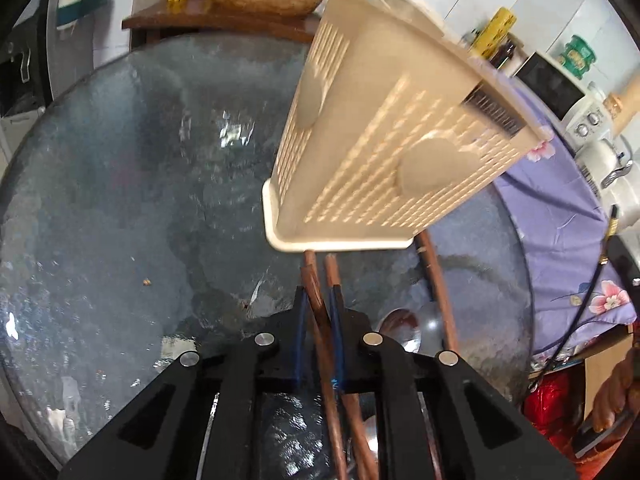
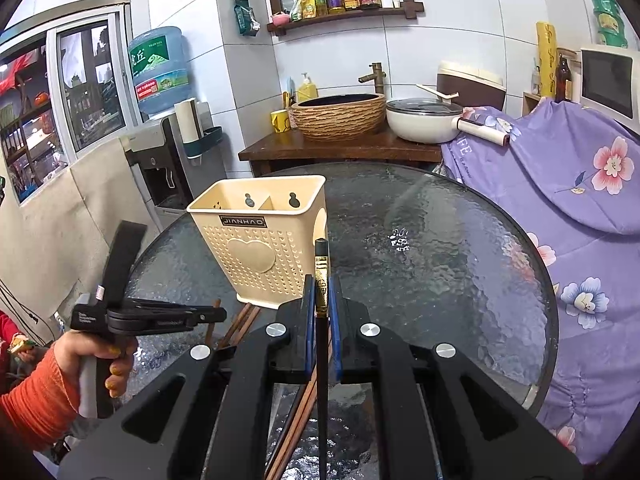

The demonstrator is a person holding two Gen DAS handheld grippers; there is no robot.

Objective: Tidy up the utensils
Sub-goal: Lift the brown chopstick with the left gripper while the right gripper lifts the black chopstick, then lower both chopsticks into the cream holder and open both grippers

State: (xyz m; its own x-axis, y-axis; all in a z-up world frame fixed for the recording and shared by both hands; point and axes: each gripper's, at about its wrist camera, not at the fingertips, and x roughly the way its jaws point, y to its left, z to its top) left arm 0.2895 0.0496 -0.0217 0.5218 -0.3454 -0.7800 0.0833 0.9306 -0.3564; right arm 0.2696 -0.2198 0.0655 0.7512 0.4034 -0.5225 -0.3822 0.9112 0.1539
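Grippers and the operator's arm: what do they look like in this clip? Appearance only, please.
Both grippers, left and right, are matte black plastic with blue pads lining the fingers and round silver fasteners on the linkages. In the right wrist view the left unit has a grey pistol handle and small white lettering on its side. The hand has yellow glitter nail polish and an orange ribbed sleeve.

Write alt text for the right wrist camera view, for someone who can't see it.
The right tool grips a black chopstick with a gold band, pointing toward a cream two-compartment utensil holder standing upright on a round glass table. At left, a hand in an orange sleeve holds the left tool low over brown chopsticks beside the holder.
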